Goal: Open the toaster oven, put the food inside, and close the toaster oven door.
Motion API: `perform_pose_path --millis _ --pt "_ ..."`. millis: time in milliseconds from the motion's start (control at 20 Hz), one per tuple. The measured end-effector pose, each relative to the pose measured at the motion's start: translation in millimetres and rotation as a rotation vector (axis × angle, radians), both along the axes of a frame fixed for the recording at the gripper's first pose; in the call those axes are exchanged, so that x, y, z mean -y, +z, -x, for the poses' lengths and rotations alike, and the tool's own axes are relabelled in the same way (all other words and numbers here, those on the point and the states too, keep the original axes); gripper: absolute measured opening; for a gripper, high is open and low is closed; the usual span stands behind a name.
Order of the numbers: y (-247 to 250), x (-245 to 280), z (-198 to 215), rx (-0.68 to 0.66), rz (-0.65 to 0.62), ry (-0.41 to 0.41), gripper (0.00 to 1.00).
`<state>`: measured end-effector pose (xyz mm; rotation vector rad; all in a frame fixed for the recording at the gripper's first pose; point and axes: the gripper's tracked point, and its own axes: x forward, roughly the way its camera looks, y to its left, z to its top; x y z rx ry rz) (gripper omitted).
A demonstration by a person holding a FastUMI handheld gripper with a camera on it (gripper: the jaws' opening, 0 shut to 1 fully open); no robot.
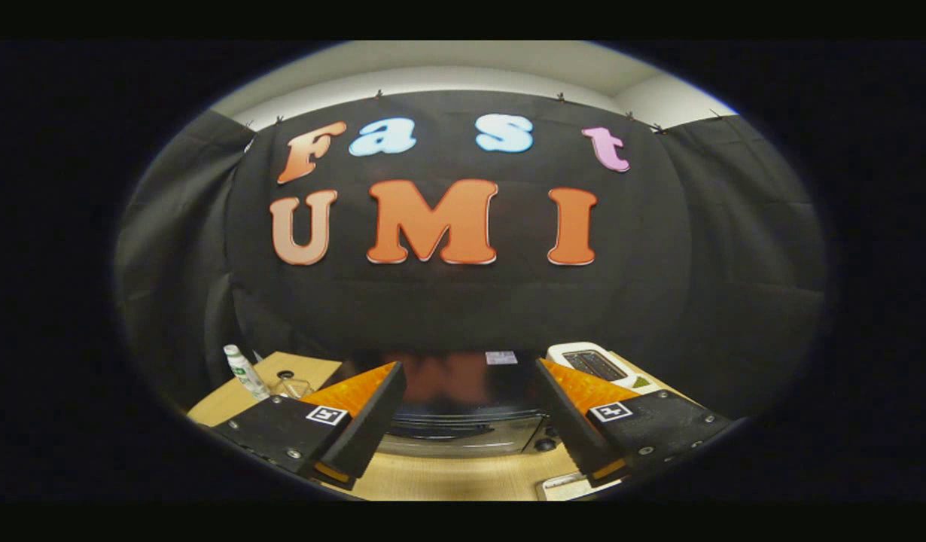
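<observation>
The toaster oven [467,410] stands on the wooden table just ahead of my fingers, black and glossy on top, with a silver front. Its glass door looks closed, and a dark knob [544,444] sits at the front's right side. My gripper [467,380] hovers above and in front of the oven, open, with nothing between the fingers [373,410]. A pale flat item [572,485], only partly seen, lies on the table near the right finger; I cannot tell what it is.
A white pop-up toaster [592,363] stands behind the oven on the right. On the left of the wooden table [448,478] are a white bottle with a green label [245,370] and a small glass item [290,386]. Black cloth walls in the back.
</observation>
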<state>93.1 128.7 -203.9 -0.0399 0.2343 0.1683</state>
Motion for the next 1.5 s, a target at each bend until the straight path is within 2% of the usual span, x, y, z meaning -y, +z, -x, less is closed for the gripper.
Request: perform_pose_path --millis 150,350,500,700,900,1500 --pt "-51 -8 -7 -0.09 0.043 -0.014 1.0" --pt "-85 -19 -9 -0.162 0.052 -0.013 1.0" --pt "-90 -26 -10 -0.169 0.007 0.01 0.99" --pt "-94 -23 -4 -0.196 -0.06 -0.023 0.99" --pt "-93 -22 7 -0.211 -0.033 -0.016 0.99" --pt "-127 -3 97 -0.333 0.011 0.022 0.99"
